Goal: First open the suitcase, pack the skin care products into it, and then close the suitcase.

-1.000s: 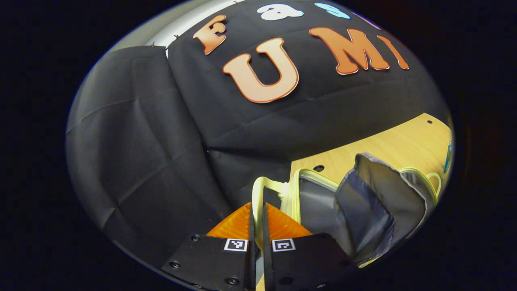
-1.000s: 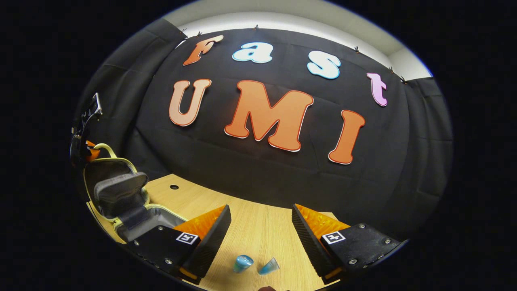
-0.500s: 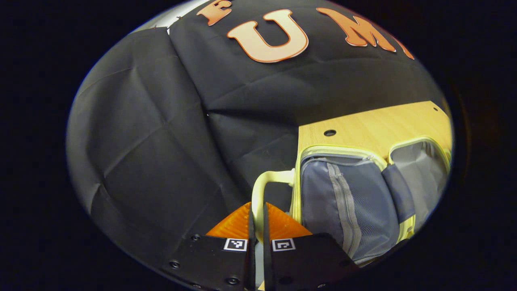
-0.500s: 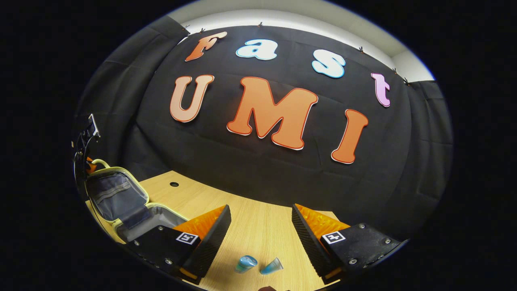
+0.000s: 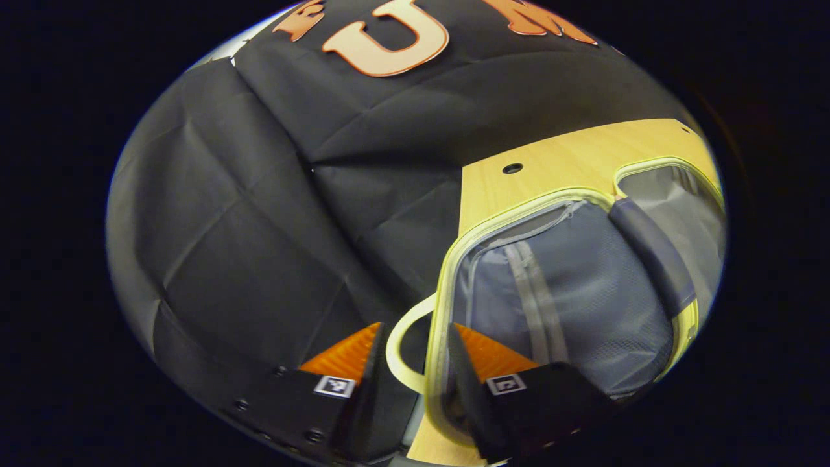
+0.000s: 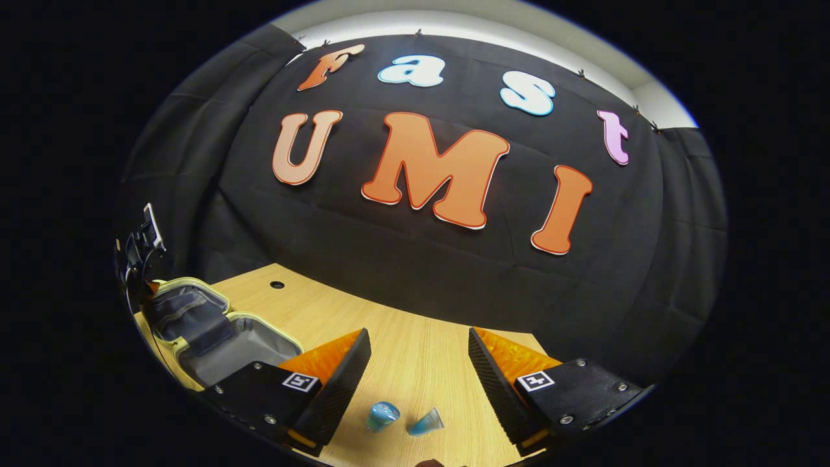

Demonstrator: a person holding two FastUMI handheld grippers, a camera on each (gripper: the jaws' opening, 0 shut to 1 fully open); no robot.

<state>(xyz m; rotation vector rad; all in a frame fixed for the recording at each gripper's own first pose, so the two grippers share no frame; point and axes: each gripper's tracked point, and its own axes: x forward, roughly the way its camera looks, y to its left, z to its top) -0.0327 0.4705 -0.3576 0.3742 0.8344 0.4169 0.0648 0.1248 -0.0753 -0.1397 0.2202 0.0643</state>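
Suitcase [image 5: 564, 285] open flat; left gripper [image 5: 415, 376] fingers apart, seemingly straddling handle [image 5: 399, 350]; right gripper [image 6: 418, 363] fingers apart.

Wooden table [image 6: 415, 350], black cloth wall [image 6: 454, 285]

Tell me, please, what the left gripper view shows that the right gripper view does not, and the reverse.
Left gripper view: the lid's mesh zip pocket, and the pale handle between the open left tongs. Right gripper view: two blue skin care products on the table ahead of the open right tongs. Both: the open suitcase and the table.
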